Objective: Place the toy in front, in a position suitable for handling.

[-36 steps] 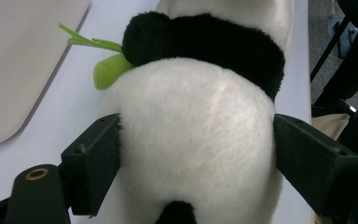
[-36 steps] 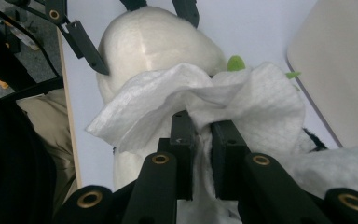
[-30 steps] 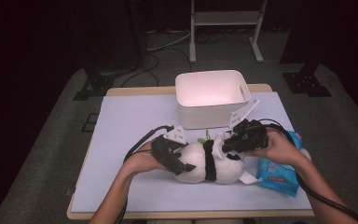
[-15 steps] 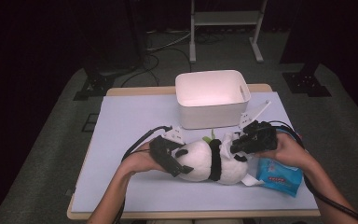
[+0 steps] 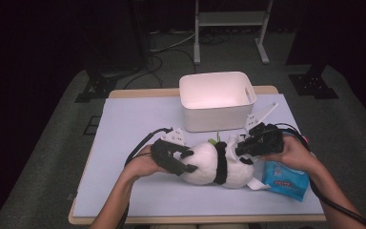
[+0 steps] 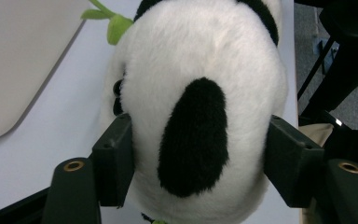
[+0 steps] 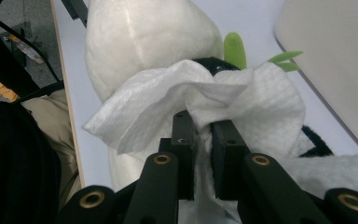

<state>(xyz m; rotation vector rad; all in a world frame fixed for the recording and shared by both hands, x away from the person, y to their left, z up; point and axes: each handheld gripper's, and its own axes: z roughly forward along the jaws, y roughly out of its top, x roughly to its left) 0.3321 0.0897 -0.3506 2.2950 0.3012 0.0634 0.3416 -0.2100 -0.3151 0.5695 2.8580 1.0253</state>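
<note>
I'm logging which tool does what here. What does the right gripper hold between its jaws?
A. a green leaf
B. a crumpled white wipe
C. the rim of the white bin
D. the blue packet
B: in the right gripper view the right gripper is pinched shut on a crumpled white wipe, pressed against the plush panda.

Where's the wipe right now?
The wipe is pinched in the right gripper and pressed on the panda toy, just in front of the white bin.
</note>
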